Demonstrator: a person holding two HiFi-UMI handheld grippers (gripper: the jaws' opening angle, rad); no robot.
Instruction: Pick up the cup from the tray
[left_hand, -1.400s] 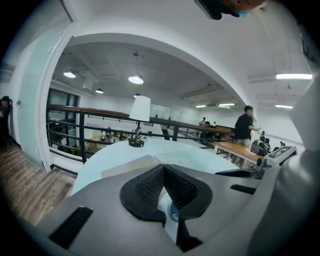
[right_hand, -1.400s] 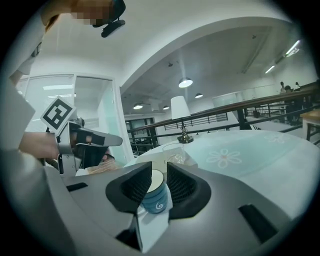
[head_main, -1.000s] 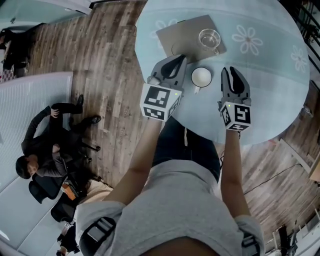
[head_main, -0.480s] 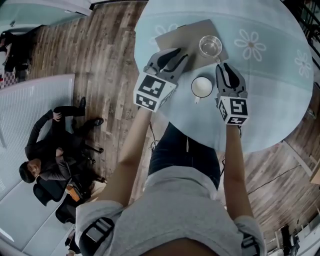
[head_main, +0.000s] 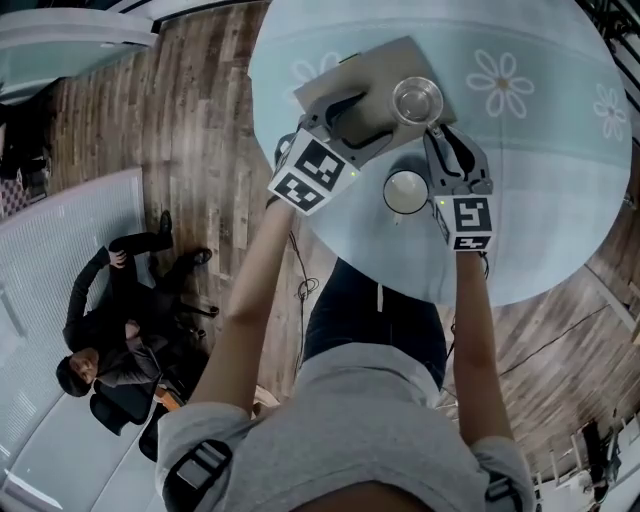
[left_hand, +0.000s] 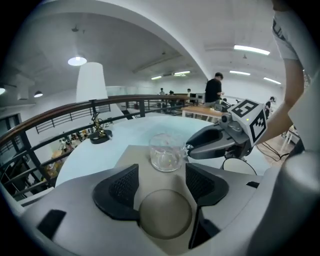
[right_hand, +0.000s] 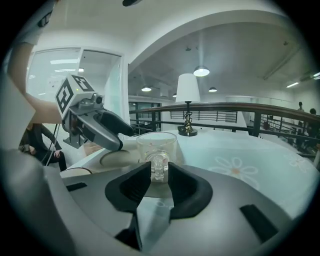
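Note:
A clear glass cup (head_main: 417, 100) stands upright on the grey tray (head_main: 330, 75) at the far side of the round table. My left gripper (head_main: 362, 115) hovers over the tray beside the cup, its jaws opening wide. Only the tray's round recess (left_hand: 165, 214) lies under them, with the cup (left_hand: 165, 152) just beyond the tips. My right gripper (head_main: 437, 132) reaches in from the near right. Its jaws are opening slightly, and the cup's handle (right_hand: 159, 167) sits between the tips of the right gripper (right_hand: 159, 172). I see no pad pressing on the handle.
A white cup on a saucer (head_main: 405, 191) stands on the pale blue flowered table (head_main: 540, 150) between my arms. A small dark ornament (left_hand: 100, 135) sits near the far table edge. A person (head_main: 110, 340) sits on the floor to the left.
Both grippers have moved forward from the white cup to the tray. The left jaws have gone from shut to wide open. The right jaws now straddle the glass cup's handle.

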